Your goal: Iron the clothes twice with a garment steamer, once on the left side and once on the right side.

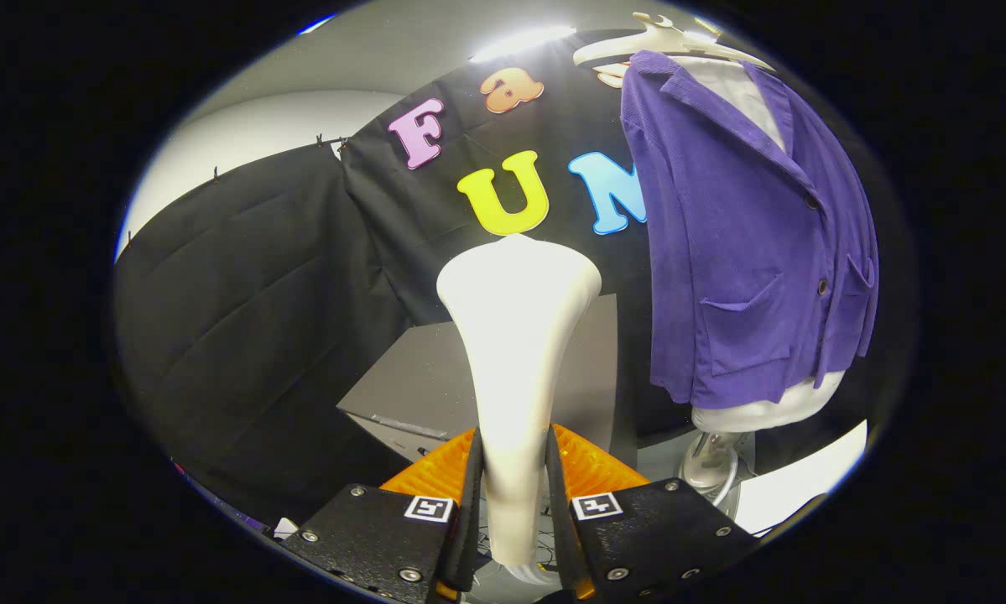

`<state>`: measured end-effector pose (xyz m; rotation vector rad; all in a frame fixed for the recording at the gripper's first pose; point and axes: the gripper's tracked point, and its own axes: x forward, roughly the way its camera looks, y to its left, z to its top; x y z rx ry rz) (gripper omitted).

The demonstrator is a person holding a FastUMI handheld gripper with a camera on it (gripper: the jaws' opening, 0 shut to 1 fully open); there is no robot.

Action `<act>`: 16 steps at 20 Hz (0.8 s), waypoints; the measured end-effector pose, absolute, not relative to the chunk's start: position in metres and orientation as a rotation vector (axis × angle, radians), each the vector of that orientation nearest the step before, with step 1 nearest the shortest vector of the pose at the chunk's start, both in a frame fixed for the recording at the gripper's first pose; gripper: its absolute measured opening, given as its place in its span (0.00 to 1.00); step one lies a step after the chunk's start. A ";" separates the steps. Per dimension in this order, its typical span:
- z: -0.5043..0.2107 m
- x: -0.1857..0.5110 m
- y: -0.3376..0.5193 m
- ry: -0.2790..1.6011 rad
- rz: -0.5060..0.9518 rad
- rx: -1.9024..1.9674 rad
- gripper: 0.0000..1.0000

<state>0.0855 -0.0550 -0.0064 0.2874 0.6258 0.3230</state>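
White plastic garment steamer point(515, 335) is standing upright between the fingers, its handle clamped on both sides by the gripper point(513, 478). Beyond and to the right, a purple corduroy jacket point(737, 243) is hanging on a pale mannequin torso point(763, 411) under a hanger point(662, 42).

Demo booth/lab setup: black cloth wall point(242, 294), jacket point(737, 235) on mannequin stand point(708, 461), plain grey wall behind.

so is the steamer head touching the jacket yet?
No. The steamer, clamped between the gripper fingers, stands apart from the purple jacket, with black cloth showing between them.
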 end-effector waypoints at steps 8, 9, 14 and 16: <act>-0.038 0.005 -0.070 0.621 0.305 0.288 0.37; -0.043 -0.004 -0.071 0.629 0.309 0.287 0.37; -0.041 -0.019 -0.076 0.628 0.300 0.299 0.37; -0.028 -0.016 -0.080 0.606 0.292 0.298 0.37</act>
